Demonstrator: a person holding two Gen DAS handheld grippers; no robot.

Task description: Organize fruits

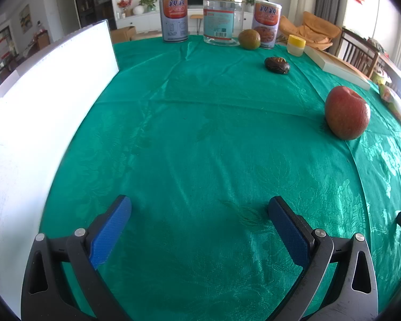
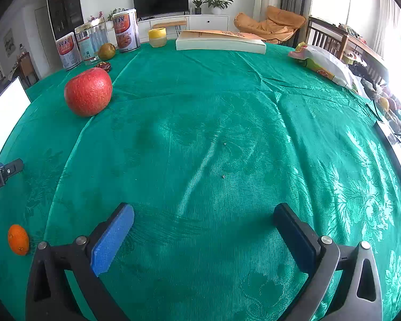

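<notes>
A red apple (image 1: 347,112) sits on the green tablecloth (image 1: 200,133) to the right; it also shows in the right wrist view (image 2: 88,92) at the far left. A green-brown round fruit (image 1: 249,39) (image 2: 106,51) and a dark wrinkled fruit (image 1: 277,65) (image 2: 103,65) lie farther back. A small orange fruit (image 2: 18,239) lies at the left, close to my right gripper. My left gripper (image 1: 199,223) is open and empty over the cloth. My right gripper (image 2: 203,228) is open and empty.
A white board (image 1: 40,101) stands along the left. Two cans (image 1: 173,18) (image 1: 266,24), a clear jar (image 1: 223,18) and a yellow-lidded cup (image 1: 296,45) stand at the back. A book (image 2: 220,42) and a snack bag (image 2: 323,64) lie at the far right.
</notes>
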